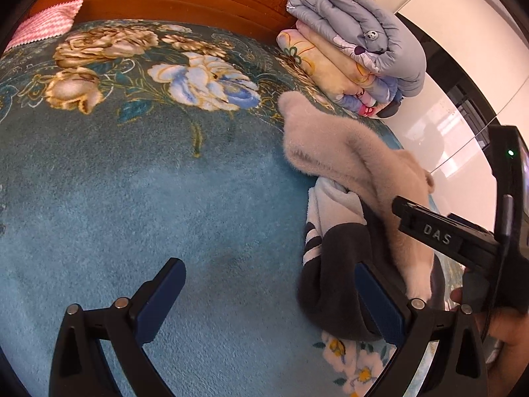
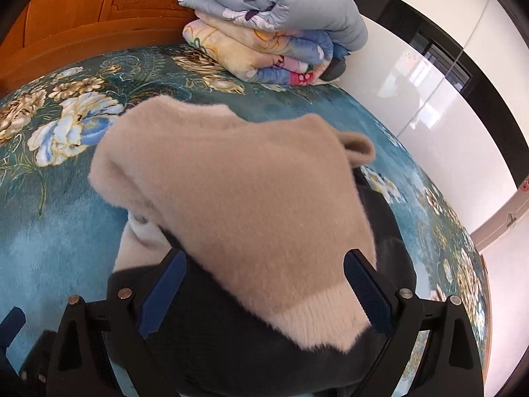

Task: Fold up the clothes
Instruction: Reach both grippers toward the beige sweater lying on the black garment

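Note:
A fluffy beige sweater (image 2: 238,192) lies on top of a pile of clothes on the blue floral bedspread (image 2: 49,225). Under it are a dark grey garment (image 2: 231,340) and a white piece with dark stripes (image 1: 314,231). My right gripper (image 2: 264,291) is open, its blue pads on either side of the sweater's lower edge, just above the pile. My left gripper (image 1: 271,297) is open and empty over the bare bedspread (image 1: 132,198), left of the pile; its right finger (image 1: 380,301) is at the dark garment (image 1: 334,284). The beige sweater (image 1: 337,152) and the right gripper's body (image 1: 439,235) show in the left wrist view.
A stack of folded quilts (image 2: 264,26) sits at the head of the bed against the wooden headboard (image 2: 82,16). A pink patterned pillow (image 1: 46,23) lies at the far left. The bed's edge and a glossy white floor (image 2: 446,115) are on the right.

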Motion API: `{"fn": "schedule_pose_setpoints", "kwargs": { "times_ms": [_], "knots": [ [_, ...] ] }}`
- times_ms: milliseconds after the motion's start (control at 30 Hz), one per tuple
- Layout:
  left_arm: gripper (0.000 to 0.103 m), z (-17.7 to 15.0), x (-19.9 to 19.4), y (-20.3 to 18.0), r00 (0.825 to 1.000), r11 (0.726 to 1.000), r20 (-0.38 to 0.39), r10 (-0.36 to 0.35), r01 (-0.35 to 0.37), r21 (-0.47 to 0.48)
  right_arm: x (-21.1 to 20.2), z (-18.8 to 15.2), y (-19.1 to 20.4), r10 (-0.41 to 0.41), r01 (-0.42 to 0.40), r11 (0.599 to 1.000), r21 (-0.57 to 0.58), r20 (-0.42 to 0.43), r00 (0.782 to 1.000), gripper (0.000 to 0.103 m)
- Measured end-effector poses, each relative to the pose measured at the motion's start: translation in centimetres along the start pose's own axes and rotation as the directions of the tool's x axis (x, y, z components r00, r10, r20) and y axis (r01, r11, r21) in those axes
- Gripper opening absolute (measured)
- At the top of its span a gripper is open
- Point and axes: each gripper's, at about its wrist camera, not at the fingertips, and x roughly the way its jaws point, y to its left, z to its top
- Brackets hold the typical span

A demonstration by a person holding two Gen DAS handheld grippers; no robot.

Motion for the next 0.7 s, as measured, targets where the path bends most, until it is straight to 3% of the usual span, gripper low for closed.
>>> {"fn": "schedule_pose_setpoints", "kwargs": {
  "times_ms": [167,333,400,467,567,667,700],
  "knots": [
    [0.103,0.8,-0.6,0.2,0.999,1.0,0.038,-0.021,0.021,-0.008,1.4,1.9,2.8,0.066,-0.065,0.993,-0.102,0.007,0.998,0.096],
    [0.103,1.0,-0.4,0.6,0.999,0.998,0.022,-0.042,0.043,-0.036,3.9,3.3,5.2,-0.001,-0.003,0.976,-0.218,-0.015,1.0,0.096],
    [0.103,1.0,-0.3,0.8,0.999,0.998,0.015,-0.041,0.042,-0.043,5.2,3.8,5.0,-0.046,0.033,0.975,-0.218,-0.053,0.998,0.096],
    [0.103,1.0,-0.3,0.9,0.999,0.998,0.01,-0.037,0.038,-0.049,5.9,4.1,4.3,-0.034,0.015,0.981,-0.192,-0.098,0.995,0.095],
    [0.103,1.0,-0.2,1.2,0.999,0.998,-0.006,-0.037,0.036,-0.055,5.7,4.7,4.1,0.001,-0.025,0.984,-0.177,-0.133,0.991,0.067],
    [0.103,1.0,-0.4,1.3,0.999,0.998,-0.015,-0.043,0.042,-0.048,3.8,5.7,4.6,-0.035,0.017,0.976,-0.215,-0.081,0.996,0.028],
    [0.103,0.9,-0.5,1.2,0.999,0.998,-0.015,-0.045,0.044,-0.042,3.3,6.3,4.4,-0.042,0.026,0.979,-0.201,-0.074,0.996,0.025]
  ]
}}
